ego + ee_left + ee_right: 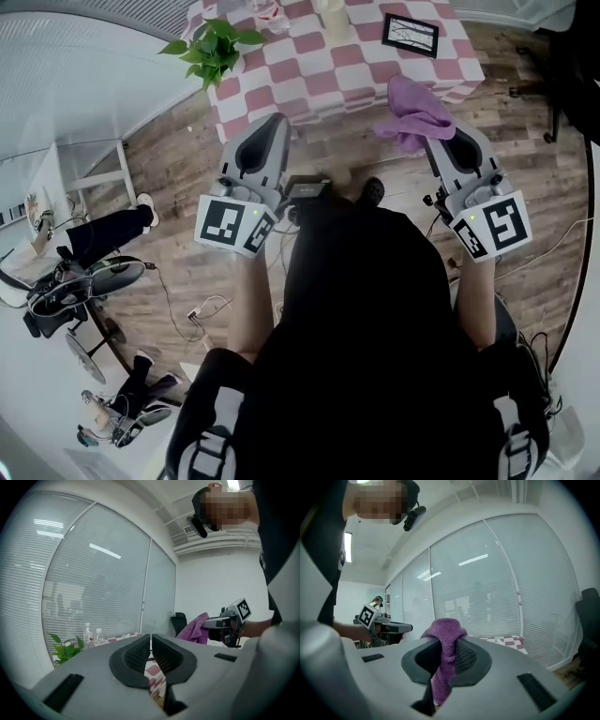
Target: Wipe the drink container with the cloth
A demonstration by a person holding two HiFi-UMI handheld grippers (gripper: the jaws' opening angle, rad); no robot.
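My right gripper is shut on a purple cloth, which bunches over the jaw tips and hangs between the pads in the right gripper view. My left gripper is shut with nothing between its pads. Both are held in the air, short of the checkered table. At the table's far edge stand clear plastic bottles, also in the left gripper view, and a pale cup. From the left gripper view I see the right gripper with the cloth.
A potted plant sits at the table's left corner and a black framed tablet lies at its right. A person's legs and cables lie on the wooden floor to the left. A dark office chair stands at the right.
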